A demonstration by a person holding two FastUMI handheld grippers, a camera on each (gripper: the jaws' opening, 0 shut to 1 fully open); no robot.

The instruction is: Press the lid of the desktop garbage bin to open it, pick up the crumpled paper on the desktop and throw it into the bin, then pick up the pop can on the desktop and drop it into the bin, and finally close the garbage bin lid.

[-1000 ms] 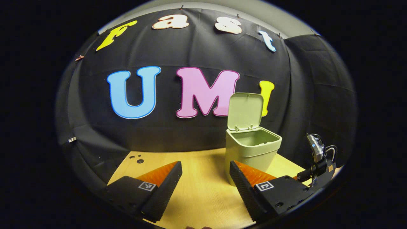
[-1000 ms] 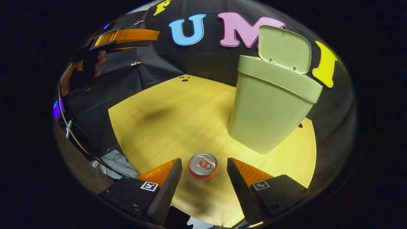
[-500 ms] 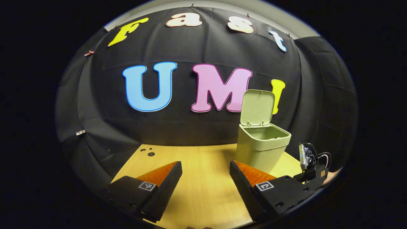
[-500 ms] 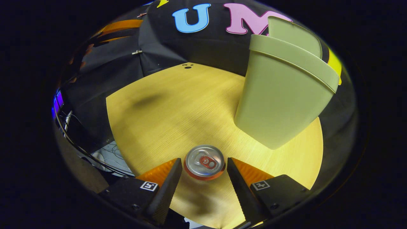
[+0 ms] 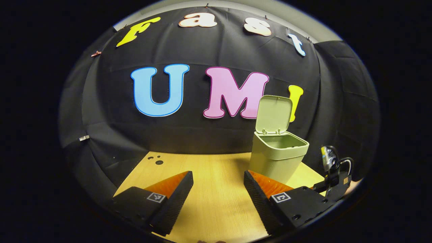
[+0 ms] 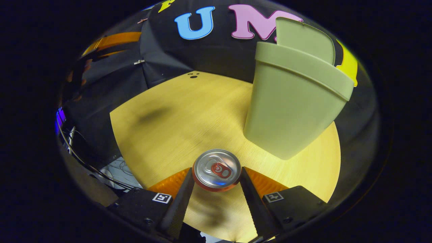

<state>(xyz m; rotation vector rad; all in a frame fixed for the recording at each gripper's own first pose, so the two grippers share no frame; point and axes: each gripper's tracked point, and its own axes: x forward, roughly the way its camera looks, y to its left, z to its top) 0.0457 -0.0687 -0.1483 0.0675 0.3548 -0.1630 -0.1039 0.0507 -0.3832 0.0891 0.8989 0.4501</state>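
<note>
A pop can point(image 6: 217, 168) stands upright on the wooden table point(image 6: 175, 118), silver top with a red tab toward me. My right gripper point(image 6: 216, 176) is shut on it, a finger pressed on each side of the can. The pale green bin point(image 6: 290, 111) stands just beyond on the right, its lid point(image 5: 274, 114) raised upright. In the left gripper view the bin point(image 5: 277, 155) sits at the right and the right gripper point(image 5: 332, 173) shows low beside it. My left gripper point(image 5: 217, 175) hangs open above the table with nothing between its fingers.
Small dark holes point(image 5: 157, 161) mark the table's far left corner. The table's near left edge point(image 6: 125, 155) drops off to cables and dark cloth below. The left gripper point(image 6: 108, 42), with a hand on it, is a blur at the upper left of the right gripper view.
My right gripper came down around the can and its fingers drew in onto the can's sides. The left gripper shifted a little and stayed open.
</note>
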